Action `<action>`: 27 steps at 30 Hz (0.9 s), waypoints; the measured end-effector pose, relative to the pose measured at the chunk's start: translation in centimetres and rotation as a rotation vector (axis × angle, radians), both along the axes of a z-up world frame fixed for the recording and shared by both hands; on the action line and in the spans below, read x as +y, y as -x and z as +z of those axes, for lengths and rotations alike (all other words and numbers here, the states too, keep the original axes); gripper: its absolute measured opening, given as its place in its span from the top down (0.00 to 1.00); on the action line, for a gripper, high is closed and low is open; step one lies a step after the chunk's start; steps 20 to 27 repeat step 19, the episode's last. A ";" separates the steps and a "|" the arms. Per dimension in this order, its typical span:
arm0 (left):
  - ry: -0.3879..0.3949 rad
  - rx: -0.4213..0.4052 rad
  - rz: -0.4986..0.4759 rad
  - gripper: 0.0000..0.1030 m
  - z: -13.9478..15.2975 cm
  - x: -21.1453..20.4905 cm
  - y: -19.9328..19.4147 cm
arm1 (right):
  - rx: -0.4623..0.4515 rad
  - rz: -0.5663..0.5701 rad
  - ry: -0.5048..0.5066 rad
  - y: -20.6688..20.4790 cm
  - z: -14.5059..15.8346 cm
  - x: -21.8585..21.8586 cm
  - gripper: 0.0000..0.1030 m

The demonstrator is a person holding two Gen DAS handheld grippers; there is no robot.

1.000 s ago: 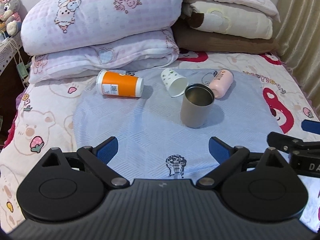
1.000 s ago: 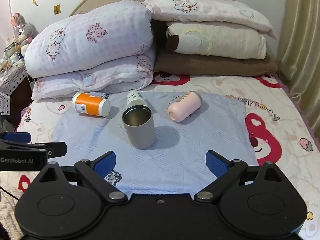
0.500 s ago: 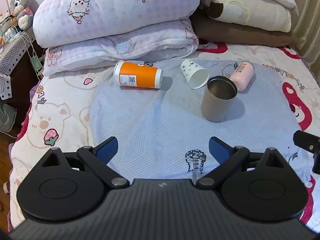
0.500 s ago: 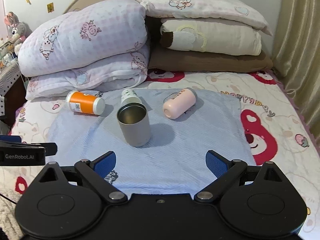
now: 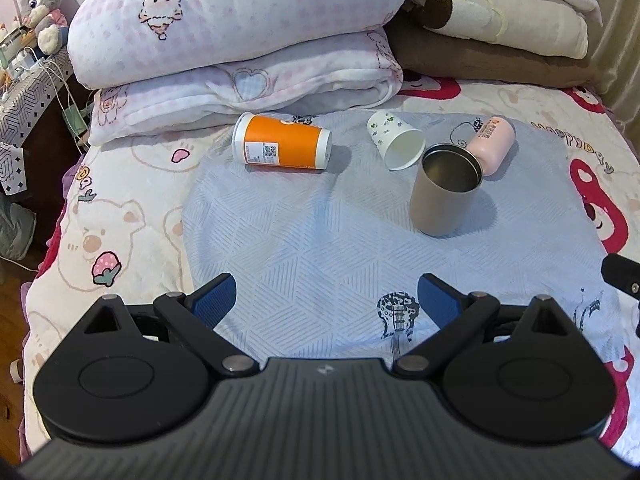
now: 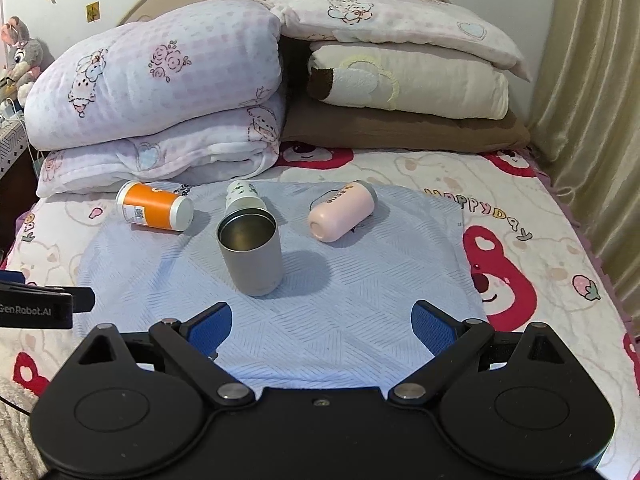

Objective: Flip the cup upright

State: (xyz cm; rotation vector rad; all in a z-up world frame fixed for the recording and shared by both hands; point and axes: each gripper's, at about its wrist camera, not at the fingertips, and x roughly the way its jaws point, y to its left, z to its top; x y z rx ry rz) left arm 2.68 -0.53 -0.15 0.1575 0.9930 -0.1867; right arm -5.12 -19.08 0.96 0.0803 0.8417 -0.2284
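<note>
A grey metal cup [image 5: 444,194] [image 6: 251,251] stands upright, mouth up, on the light blue cloth [image 5: 320,240] [image 6: 360,272]. An orange cup [image 5: 282,147] [image 6: 154,212] lies on its side at the cloth's far left. A white paper cup [image 5: 394,145] [image 6: 241,197] lies on its side behind the grey cup. A pink cup [image 5: 491,143] [image 6: 342,216] lies on its side at the far right. My left gripper [image 5: 326,302] is open and empty, near the cloth's front edge. My right gripper [image 6: 322,326] is open and empty, in front of the grey cup.
Folded pink quilts [image 6: 160,92] and stacked pillows [image 6: 400,76] line the bed's head behind the cups. A curtain [image 6: 592,100] hangs at the right. A nightstand with cables [image 5: 24,92] stands at the left. The other gripper's edge shows at the right of the left wrist view [image 5: 624,276].
Both grippers have drawn back from the cups, the left one also shifting left. The cups have not moved. Both grippers stay open.
</note>
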 end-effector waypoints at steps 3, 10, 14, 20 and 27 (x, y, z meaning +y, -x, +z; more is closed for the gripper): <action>0.005 0.001 -0.012 0.04 0.1 0.0 0.2 | 0.002 -0.003 -0.013 0.1 -0.2 -0.2 0.05; -0.001 -0.002 -0.013 0.04 0.1 0.0 0.2 | -0.001 -0.006 -0.011 0.2 -0.1 -0.2 0.05; -0.002 0.001 -0.009 0.04 0.0 0.1 0.1 | -0.004 -0.001 0.001 0.4 0.1 0.1 0.04; -0.008 0.005 -0.011 0.04 -0.1 0.1 0.1 | -0.005 -0.003 0.004 0.5 0.1 0.0 0.04; -0.008 0.005 -0.011 0.04 -0.1 0.1 0.1 | -0.005 -0.003 0.004 0.5 0.1 0.0 0.04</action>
